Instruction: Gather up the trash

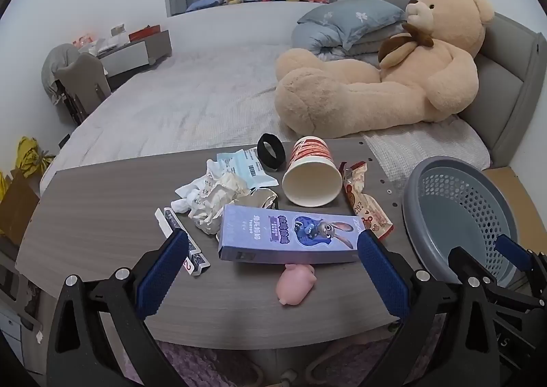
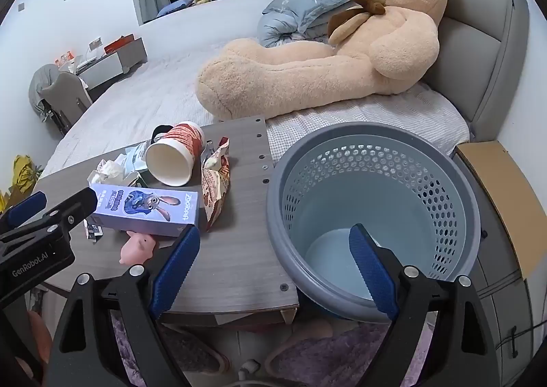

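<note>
Both our tools, left tool [image 1: 270, 259] and right tool [image 2: 275, 264], stand apart and empty. The bin [image 2: 376, 189] holds nothing; paper cup [image 1: 312, 178], purple carton [image 1: 290, 236], crumpled paper [image 1: 212, 202] and wrapper [image 1: 365, 206] all lie on the bench [image 1: 102, 216].

Both wrist views downward, sharing table [image 1: 102, 202]
</note>
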Action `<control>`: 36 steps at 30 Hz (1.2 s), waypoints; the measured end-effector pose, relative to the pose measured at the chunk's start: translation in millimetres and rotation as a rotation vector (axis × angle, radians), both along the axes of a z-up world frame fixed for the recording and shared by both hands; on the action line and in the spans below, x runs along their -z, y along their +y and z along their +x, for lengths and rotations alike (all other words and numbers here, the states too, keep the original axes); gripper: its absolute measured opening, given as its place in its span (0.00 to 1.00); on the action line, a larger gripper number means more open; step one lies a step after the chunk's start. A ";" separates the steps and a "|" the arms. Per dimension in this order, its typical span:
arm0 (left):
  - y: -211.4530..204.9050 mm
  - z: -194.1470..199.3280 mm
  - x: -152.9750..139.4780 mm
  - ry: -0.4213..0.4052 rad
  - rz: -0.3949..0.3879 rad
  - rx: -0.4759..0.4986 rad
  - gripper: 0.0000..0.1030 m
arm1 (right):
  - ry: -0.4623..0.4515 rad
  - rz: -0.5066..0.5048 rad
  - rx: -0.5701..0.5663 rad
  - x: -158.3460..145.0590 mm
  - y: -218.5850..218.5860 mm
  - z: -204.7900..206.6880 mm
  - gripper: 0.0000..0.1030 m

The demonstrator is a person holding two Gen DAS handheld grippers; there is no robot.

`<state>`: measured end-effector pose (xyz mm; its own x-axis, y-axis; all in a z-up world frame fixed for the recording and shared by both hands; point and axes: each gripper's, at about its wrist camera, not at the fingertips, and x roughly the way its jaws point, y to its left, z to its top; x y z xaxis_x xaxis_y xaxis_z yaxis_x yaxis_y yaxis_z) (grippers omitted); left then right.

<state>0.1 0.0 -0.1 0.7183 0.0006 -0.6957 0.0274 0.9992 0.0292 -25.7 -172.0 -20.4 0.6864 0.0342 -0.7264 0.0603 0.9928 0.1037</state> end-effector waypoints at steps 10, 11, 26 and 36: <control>-0.5 -0.2 -0.7 0.002 0.016 -0.003 0.94 | 0.002 0.001 0.014 -1.4 -7.5 -4.0 0.82; -2.2 -1.2 -0.5 0.000 0.017 -0.003 0.94 | 0.003 0.001 0.014 -1.7 -8.1 -3.5 0.82; -4.4 -8.8 -4.9 -0.015 0.023 0.004 0.94 | -0.020 -0.009 0.021 -9.2 -3.5 -9.3 0.82; -1.6 -9.4 -6.3 -0.020 0.024 0.004 0.94 | -0.026 -0.011 0.021 -17.7 -4.8 -8.1 0.82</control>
<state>-9.3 -1.6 6.2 0.7319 0.0138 -0.6813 0.0308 0.9981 0.0533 -33.9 -176.7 -2.6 0.7057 0.0117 -0.7085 0.0784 0.9924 0.0945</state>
